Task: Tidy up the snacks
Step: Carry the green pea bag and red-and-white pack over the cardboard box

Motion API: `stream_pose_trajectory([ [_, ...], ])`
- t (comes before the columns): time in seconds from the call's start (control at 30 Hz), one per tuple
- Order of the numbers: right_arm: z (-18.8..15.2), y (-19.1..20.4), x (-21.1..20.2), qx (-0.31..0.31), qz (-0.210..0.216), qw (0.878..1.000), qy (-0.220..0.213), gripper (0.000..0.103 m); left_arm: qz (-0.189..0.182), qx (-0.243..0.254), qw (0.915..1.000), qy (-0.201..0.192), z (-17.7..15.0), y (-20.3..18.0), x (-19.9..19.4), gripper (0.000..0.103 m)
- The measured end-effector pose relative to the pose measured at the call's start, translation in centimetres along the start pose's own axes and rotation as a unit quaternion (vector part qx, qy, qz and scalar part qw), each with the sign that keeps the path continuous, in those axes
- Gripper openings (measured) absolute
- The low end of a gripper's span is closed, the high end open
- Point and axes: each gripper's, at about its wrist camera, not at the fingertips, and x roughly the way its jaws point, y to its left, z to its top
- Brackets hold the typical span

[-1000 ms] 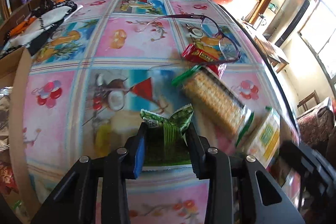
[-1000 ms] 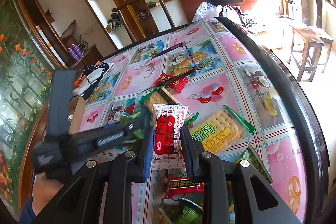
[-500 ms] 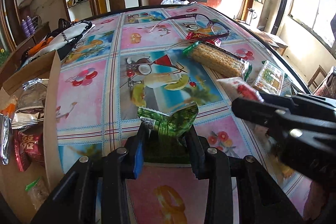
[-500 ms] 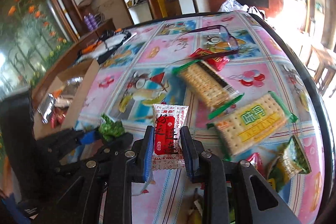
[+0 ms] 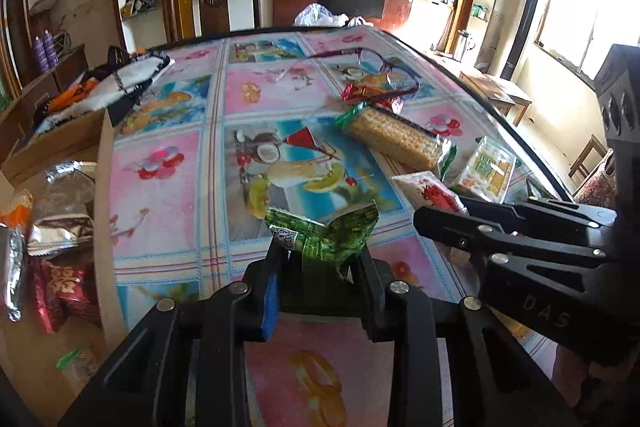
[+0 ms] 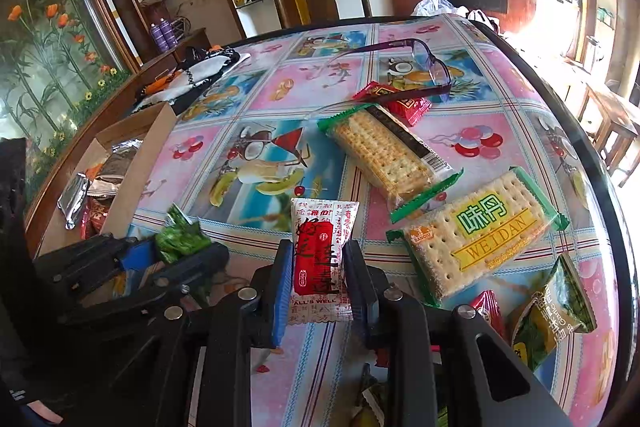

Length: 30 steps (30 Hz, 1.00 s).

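the crumpled green foil snack packet (image 5: pixel 324 231) sits clamped between the fingers of the left gripper (image 5: pixel 320 267), lifted clear of the counter (image 5: pixel 168 195). the white and red printed sachet (image 6: pixel 322 255) is pinched the same way in the right gripper (image 6: pixel 320 275), upright above the counter's near edge. compared with a second ago, both hands have swung across from the snack pile toward the counter's left edge, and the open brown cardboard box (image 5: pixel 60 147) standing at that edge now fills the left side of the left wrist view. over the last half second neither view shifts much, so the carry looks nearly over, and the next step is probably a drop into the box.

inside the box lie silver foil packets (image 5: pixel 60 203) and a dark red wrapped snack (image 5: pixel 60 287), so part of the sorting seems done. still on the counter toward its right edge are a long clear pack of crackers with green ends (image 6: pixel 384 155), a yellow and green labelled cracker pack (image 6: pixel 480 235), a small red sachet (image 6: pixel 396 99) and a green garlic-pea bag (image 6: pixel 552 311) by the near right edge.

purple-framed glasses (image 6: pixel 428 67) rest against the red sachet, and would need care when that one is picked. a black and white cloth bundle (image 5: pixel 116 87) lies at the far left corner behind the box. the two grippers hang close together, and the box's raised flap (image 5: pixel 106 227) stands between them and the opening.
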Motion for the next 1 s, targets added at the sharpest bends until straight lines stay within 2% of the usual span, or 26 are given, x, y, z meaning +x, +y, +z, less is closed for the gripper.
stream_pose_trajectory([
  [0.63,-0.1,2.5,-2.3,-0.039,0.026,0.997,-0.059,0.027,0.010,-0.027,0.9989,-0.036,1.1,2.5,-2.6,0.030],
  [1.0,-0.6,4.4,-2.7,-0.071,0.041,0.994,-0.075,0.027,0.018,-0.068,0.9962,-0.050,1.3,6.0,-4.4,0.030],
])
